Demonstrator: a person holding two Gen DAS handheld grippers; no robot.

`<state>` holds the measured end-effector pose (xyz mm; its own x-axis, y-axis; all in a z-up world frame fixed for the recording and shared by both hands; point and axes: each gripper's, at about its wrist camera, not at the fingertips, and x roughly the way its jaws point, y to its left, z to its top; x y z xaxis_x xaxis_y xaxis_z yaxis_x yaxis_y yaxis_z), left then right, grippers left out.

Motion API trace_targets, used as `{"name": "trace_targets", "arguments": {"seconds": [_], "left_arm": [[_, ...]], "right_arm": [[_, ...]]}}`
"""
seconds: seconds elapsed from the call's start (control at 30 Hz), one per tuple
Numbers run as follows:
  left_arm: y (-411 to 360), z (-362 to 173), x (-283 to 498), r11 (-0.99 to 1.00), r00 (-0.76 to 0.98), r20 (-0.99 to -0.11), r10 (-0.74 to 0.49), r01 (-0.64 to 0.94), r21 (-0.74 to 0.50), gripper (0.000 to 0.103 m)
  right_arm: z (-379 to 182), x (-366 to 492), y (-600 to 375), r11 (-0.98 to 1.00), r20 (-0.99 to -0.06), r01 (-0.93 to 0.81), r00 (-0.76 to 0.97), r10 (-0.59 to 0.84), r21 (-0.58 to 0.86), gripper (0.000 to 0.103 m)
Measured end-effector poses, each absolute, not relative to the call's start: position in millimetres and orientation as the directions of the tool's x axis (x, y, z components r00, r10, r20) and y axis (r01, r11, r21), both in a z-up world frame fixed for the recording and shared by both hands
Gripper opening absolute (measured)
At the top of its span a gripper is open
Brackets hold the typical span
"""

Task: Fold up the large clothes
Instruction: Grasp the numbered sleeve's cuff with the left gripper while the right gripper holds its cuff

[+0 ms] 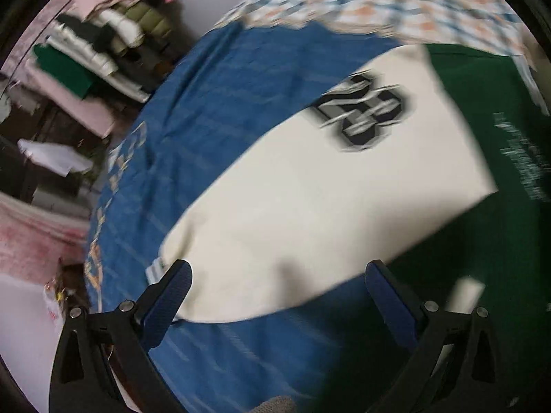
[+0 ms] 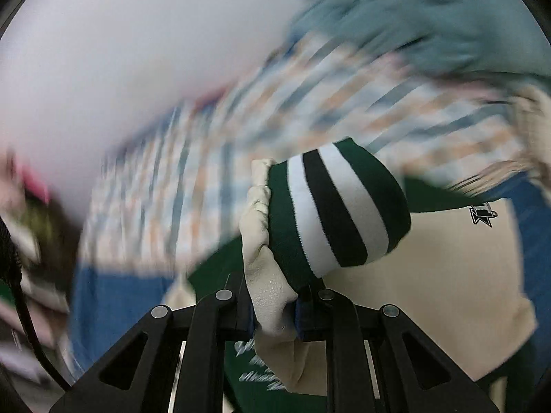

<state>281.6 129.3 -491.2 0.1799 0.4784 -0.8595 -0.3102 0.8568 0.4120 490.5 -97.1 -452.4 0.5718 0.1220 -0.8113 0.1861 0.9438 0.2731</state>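
We see the cream-and-green jacket [image 1: 310, 189] spread flat on the blue bedsheet [image 1: 213, 96], its number patch [image 1: 361, 113] facing up. The left gripper [image 1: 279, 296] hovers above the jacket's cream panel, jaws wide apart and empty. The right gripper [image 2: 275, 313] clamps the jacket's sleeve [image 2: 272, 296] just behind the striped cuff [image 2: 337, 206], raised above the jacket; blur suggests a plaid blanket [image 2: 261, 120] beyond it.

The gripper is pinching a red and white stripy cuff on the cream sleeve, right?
Almost. The right gripper does pinch the cream sleeve by its knitted stripy cuff, but the right wrist view shows the cuff is dark green with white and black stripes, not red.
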Motion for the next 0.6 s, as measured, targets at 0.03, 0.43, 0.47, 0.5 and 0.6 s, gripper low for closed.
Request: {"name": "trace_targets", "arguments": {"seconds": [0.03,0.43,0.47,0.5,0.6], "left_arm": [[141,-494,275,0.848,0.164,-0.857,0.488,-0.321,0.422,0.103],[226,-501,195,0.786,-0.011,-0.905,0.424,-0.493,0.374,0.103],[233,-501,188,0.781,-0.024,-0.919,0.393,-0.519,0.347,0.103],[241,-503,182,0.774,-0.033,-0.938,0.344,-0.556,0.304,0.103],[265,-518,169,0.717,-0.001,-0.992,0.128,-0.691,0.093,0.102]], "right_arm": [[-473,494,-71,0.958,-0.832,0.155,0.541,0.122,0.241,0.017],[-515,455,-4,0.953,-0.906,-0.141,0.3,0.3,0.269,0.067],[-497,434,-27,0.937,-0.884,-0.126,0.31,0.35,0.327,0.068],[-485,420,-47,0.929,-0.877,-0.111,0.309,0.369,0.352,0.068],[-463,386,-99,0.946,-0.893,-0.038,0.317,0.318,0.323,0.068]]}}
